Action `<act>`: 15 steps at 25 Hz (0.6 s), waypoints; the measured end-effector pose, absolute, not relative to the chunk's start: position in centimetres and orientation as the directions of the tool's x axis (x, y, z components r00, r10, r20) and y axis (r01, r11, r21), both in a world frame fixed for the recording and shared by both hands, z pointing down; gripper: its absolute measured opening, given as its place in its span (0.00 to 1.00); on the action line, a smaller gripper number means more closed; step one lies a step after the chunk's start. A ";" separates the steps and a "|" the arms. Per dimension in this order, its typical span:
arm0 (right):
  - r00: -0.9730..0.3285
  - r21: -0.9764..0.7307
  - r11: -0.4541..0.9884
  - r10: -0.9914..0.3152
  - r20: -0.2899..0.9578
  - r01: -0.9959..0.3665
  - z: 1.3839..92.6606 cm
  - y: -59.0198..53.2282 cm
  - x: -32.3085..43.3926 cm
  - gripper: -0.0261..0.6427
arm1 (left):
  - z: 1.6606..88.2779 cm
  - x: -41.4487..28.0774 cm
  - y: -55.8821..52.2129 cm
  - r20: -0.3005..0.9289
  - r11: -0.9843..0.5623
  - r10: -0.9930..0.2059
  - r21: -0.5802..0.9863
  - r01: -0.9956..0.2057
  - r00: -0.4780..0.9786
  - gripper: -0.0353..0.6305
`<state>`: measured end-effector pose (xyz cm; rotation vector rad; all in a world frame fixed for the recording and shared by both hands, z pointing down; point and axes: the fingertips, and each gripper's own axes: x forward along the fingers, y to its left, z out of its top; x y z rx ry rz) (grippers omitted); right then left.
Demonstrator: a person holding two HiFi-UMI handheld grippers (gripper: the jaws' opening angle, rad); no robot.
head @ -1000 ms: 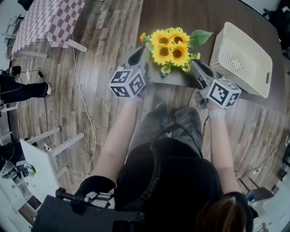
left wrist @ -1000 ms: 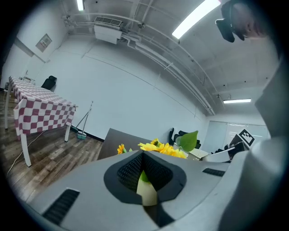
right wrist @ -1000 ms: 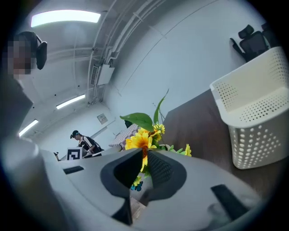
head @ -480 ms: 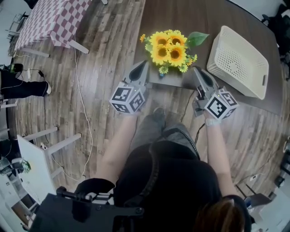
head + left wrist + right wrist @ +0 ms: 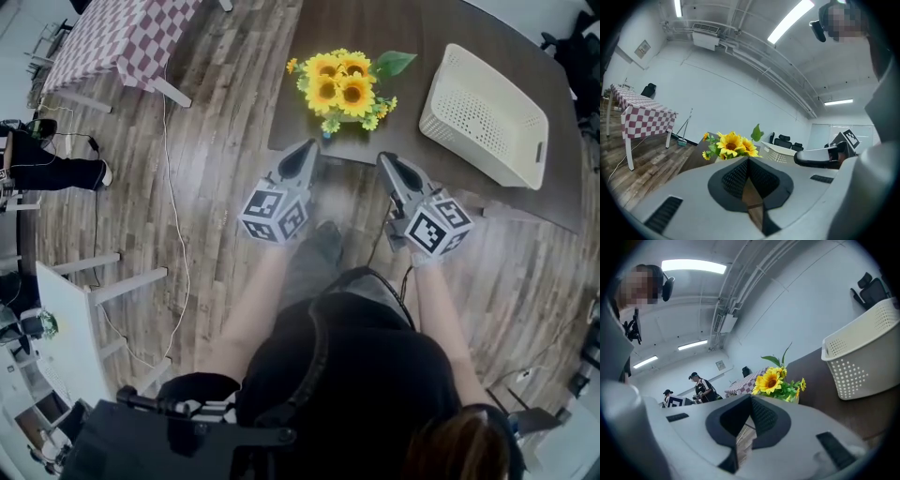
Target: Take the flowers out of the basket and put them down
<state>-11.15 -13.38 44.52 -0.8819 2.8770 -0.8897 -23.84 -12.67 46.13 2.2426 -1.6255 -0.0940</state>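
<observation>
Finding the flowers (image 5: 344, 89) sitting out on the dark counter (image 5: 441, 37), close to its near edge. Noting yellow heads bunched tight and one large green leaf sticking out on the right side.

Noting the white basket (image 5: 485, 114) resting on the same counter, off to the right of the flowers and clearly apart from them.

Seeing the left hand-held gripper (image 5: 307, 150) hanging at the counter's near edge, just in front of the flowers, pointing toward them and not touching them. Reading its jaws in the left gripper view as clenched together, pads meeting, gripping nothing.

Seeing the right hand-held gripper (image 5: 384, 161) hanging beside the left one, at the same edge, slightly right of the flowers and also clear of them. Reading its jaws in the right gripper view as clenched too, with nothing caught between them.

Spotting a table with a checked cloth (image 5: 122, 37) standing at upper left on the wooden floor (image 5: 216, 141). Spotting a thin cable (image 5: 178, 234) trailing across the boards nearby.

Catching two people (image 5: 701, 386) standing far back in the right gripper view.
</observation>
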 end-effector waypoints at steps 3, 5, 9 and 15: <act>-0.848 -0.514 0.691 -0.507 0.156 -0.508 44.5 -11.6 -10.3 0.04 | 45.7 -22.3 -11.1 0.152 -0.276 -0.929 0.328 -0.904 0.338 0.05; -0.853 -0.513 0.698 -0.501 0.150 -0.500 44.2 -10.3 -9.7 0.04 | 45.4 -21.3 -10.0 0.146 -0.282 -0.928 0.326 -0.903 0.342 0.05; -0.862 -0.510 0.712 -0.490 0.131 -0.483 43.6 -7.5 -9.1 0.04 | 44.8 -19.8 -7.3 0.136 -0.281 -0.932 0.322 -0.904 0.337 0.05; -0.876 -0.513 0.727 -0.467 0.116 -0.456 43.0 -3.2 -8.1 0.04 | 43.8 -17.8 -3.4 0.122 -0.286 -0.934 0.308 -0.907 0.335 0.05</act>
